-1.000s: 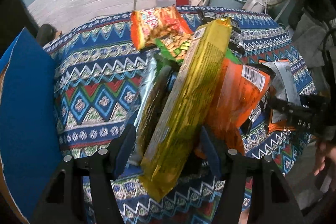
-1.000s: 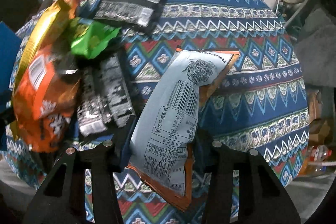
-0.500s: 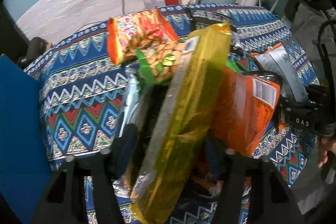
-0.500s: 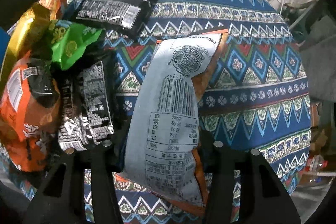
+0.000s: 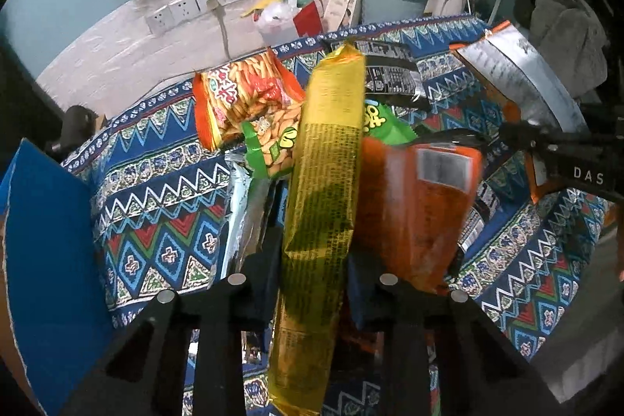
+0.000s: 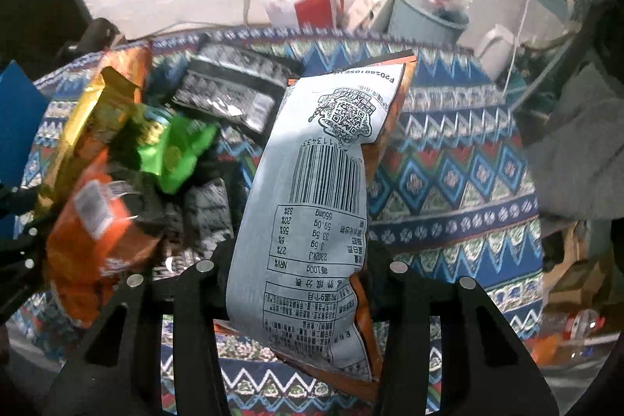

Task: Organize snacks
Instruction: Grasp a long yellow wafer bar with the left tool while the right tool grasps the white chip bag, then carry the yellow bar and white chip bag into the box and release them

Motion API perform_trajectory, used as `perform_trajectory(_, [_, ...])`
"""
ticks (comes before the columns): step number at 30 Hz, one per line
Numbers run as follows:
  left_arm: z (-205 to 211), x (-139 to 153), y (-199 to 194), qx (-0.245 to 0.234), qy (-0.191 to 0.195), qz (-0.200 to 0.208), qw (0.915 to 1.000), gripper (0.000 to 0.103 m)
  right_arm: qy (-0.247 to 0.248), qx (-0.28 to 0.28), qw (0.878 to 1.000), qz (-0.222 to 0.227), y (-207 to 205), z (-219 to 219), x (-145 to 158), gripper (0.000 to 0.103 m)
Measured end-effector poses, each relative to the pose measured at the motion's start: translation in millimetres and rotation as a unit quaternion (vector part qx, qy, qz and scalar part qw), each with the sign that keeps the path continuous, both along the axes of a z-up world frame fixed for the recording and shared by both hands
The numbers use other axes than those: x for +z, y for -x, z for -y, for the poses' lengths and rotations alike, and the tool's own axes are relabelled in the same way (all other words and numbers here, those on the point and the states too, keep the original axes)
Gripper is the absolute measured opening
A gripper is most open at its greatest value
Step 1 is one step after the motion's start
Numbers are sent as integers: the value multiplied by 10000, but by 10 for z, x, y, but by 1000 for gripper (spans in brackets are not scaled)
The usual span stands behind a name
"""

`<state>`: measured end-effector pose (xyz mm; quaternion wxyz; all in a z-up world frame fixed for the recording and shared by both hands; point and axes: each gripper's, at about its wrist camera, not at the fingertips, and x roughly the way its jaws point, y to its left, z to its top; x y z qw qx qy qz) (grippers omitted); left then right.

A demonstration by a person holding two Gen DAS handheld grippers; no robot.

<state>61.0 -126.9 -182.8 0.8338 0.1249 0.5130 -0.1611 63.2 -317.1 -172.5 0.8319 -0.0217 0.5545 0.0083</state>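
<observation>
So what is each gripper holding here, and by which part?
The left gripper is shut on the yellow snack pack, low on its length. The right gripper grips the grey-backed orange bag across its lower part.

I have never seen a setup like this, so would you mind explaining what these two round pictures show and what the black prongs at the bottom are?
There is no robot here: a person holds a two-finger gripper in each hand, and a fisheye camera on each looks along its fingers. The black prongs are those fingers.

In the left wrist view, the left gripper is shut on a long yellow snack packet; its jaws have just been closing on it. In the right wrist view, the right gripper is shut on a grey-backed bag showing a barcode and nutrition table, its jaws having closed slightly further.

Below lies a table under a patterned blue cloth with more snacks: an orange bag, a green bag, a black packet and a cracker bag.
</observation>
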Motion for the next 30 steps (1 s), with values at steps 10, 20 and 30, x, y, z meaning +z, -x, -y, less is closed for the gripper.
perform_trajectory(10, [-168, 219, 111, 203, 246, 222, 9992, 27, -19, 464, 9977, 493, 163, -425, 444, 44])
perform_trajectory(20, [-317, 593, 249, 334, 369, 575, 9971, 27, -10, 919, 9920, 869, 287, -676, 765, 44])
perform_trajectory(30, [-667, 858, 388, 660, 528, 805, 9932, 27, -183, 1309, 9843, 1170, 391, -925, 1040, 44])
